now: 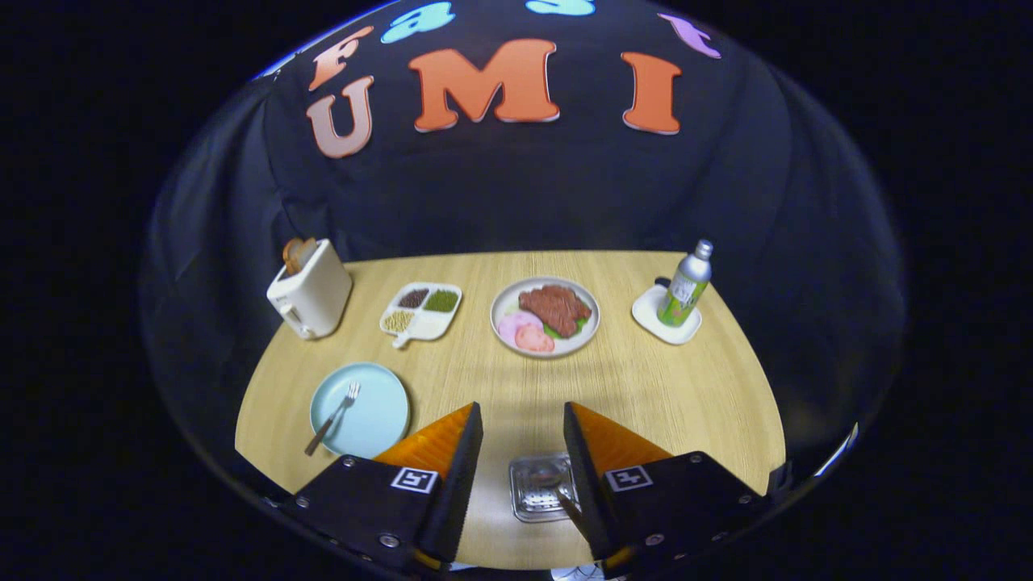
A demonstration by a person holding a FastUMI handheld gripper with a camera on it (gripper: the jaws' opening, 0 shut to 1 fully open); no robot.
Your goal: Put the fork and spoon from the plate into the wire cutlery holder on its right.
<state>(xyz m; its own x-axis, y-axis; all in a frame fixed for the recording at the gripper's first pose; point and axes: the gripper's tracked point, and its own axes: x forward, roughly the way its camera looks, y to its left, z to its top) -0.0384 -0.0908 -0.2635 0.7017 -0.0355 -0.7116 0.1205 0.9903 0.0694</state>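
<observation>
1. Jaws spread wide on the gripper (523, 420), gripping nothing, hovering right above the wire cutlery holder (542, 487).
2. Left of them, the fork (332, 418) rests on the blue plate (379, 420).
3. Beyond, the meat plate (545, 316) sits mid-desk (646, 387).

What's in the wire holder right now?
The wire cutlery holder sits between the open gripper fingers. A dark handle leans inside it, likely the spoon; the right finger covers part. The fork lies on the blue plate.

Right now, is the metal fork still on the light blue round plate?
Yes, the metal fork lies across the light blue round plate, off beside the open gripper, whose fingers hold nothing.
</observation>
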